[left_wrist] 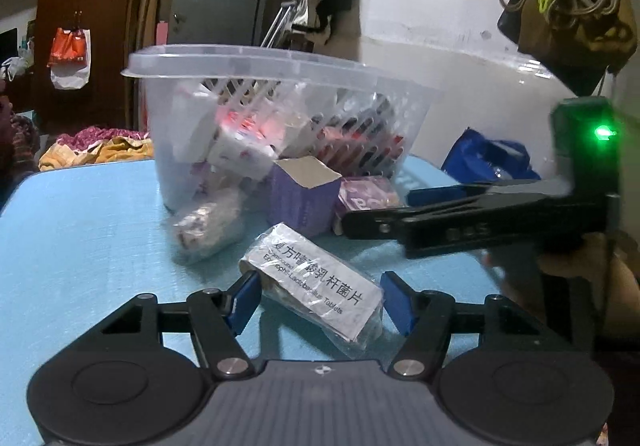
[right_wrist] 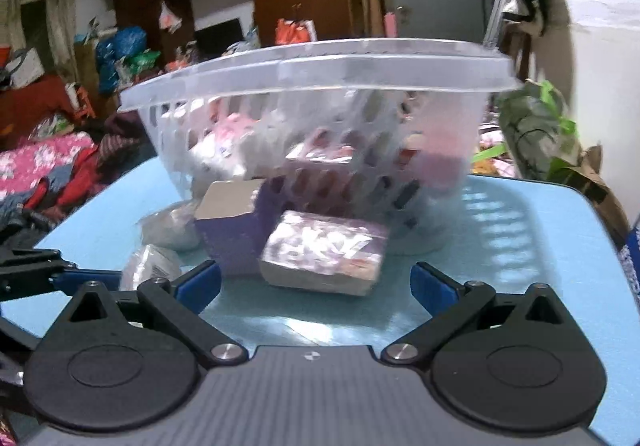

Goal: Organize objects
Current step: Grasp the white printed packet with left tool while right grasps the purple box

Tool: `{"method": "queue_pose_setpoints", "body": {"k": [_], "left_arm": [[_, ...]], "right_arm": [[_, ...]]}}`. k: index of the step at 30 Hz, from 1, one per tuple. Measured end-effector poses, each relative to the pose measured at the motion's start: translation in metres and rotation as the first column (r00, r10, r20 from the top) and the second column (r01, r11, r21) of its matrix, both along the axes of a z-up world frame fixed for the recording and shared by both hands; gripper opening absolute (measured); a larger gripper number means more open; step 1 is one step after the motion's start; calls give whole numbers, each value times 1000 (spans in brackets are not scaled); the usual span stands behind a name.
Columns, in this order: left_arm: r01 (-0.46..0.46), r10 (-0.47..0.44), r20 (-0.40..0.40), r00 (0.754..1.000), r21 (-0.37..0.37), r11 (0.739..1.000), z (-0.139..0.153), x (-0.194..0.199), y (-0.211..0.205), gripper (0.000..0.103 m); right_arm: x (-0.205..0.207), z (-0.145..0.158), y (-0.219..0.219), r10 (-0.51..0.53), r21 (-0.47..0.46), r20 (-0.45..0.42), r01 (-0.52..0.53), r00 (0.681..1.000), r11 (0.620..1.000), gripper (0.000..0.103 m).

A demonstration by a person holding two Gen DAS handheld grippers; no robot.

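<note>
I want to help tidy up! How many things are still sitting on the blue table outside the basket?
4, maybe more hidden. A white bagged box between the left gripper fingers, a clear bag by the basket, a tall purple box, a flat purple box before the right gripper.

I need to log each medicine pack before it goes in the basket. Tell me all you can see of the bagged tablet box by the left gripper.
The tablet box is white, printed with black Chinese characters and "Lactobacillus Tablets", and wrapped in a clear crinkled plastic bag. It lies flat and skewed on the blue table, between the open blue pads of the left gripper, not clamped.
</note>
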State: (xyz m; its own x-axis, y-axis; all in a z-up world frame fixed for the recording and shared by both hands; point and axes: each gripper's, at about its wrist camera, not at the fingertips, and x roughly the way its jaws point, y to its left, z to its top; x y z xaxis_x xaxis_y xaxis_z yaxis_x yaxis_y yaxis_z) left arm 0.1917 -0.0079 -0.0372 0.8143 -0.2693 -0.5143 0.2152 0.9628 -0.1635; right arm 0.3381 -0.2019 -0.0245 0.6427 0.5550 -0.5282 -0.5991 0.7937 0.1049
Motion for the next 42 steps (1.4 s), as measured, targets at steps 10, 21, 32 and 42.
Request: {"method": "queue_pose_setpoints", "body": {"k": [10, 21, 32, 42], "left_arm": [[17, -15, 36, 999, -54, 998, -1, -10, 14, 69], [27, -17, 149, 989, -65, 998, 1, -24, 16, 54], [-71, 63, 73, 995, 112, 991, -7, -23, -10, 68], [-77, 65, 116, 991, 96, 992, -9, -27, -17, 50]], "right_arm": [[-6, -2, 7, -1, -95, 41, 5, 999, 995, 75], [-50, 12, -28, -13, 6, 162, 13, 987, 1000, 74], [-57, 15, -35, -2, 73, 157, -9, 988, 997, 75], [-67, 17, -46, -12, 114, 183, -9, 983, 993, 74]]}}
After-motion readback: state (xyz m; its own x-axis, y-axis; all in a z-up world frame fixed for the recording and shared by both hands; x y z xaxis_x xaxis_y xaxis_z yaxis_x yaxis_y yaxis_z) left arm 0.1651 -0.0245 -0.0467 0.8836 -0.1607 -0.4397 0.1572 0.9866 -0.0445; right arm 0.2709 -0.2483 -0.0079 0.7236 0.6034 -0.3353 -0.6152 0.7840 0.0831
